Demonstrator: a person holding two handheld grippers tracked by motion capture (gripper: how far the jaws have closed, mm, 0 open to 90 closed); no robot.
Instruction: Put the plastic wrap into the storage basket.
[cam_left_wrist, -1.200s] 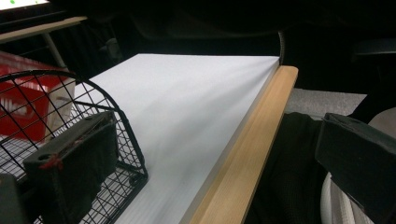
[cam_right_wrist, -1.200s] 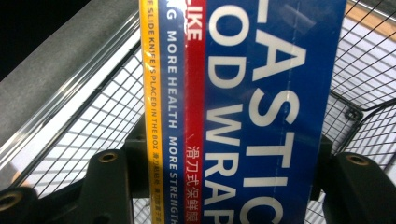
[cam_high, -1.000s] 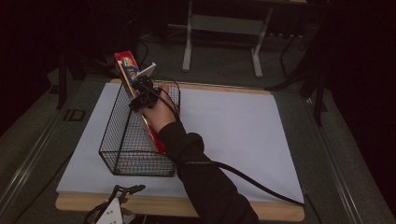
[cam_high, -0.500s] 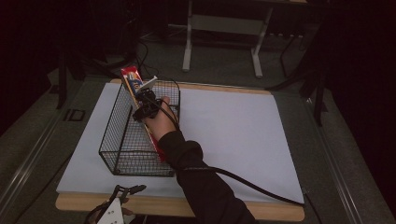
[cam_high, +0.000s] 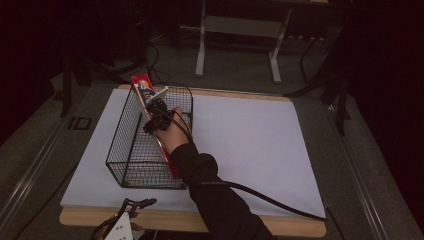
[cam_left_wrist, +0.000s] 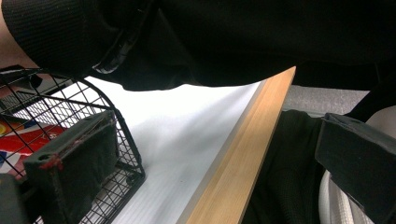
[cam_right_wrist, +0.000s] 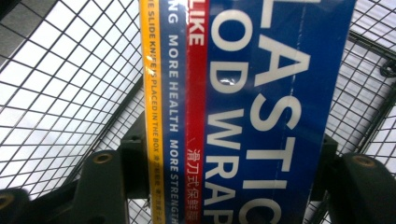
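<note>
Plastic wrap box (cam_right_wrist: 261, 116) clamped by right gripper (cam_high: 159, 116), inside wire basket (cam_high: 131, 165).

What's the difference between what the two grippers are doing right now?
The right gripper reaches into the wire basket, its jaws shut on the plastic wrap box; the left gripper sits at the table's near edge, jaws open and holding nothing. The right is raised over the basket; the left is low. Both have black jaws.

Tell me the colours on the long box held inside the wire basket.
The long cardboard plastic-wrap box is blue with white lettering, plus red and yellow stripes; clearest in the right gripper view.
</note>
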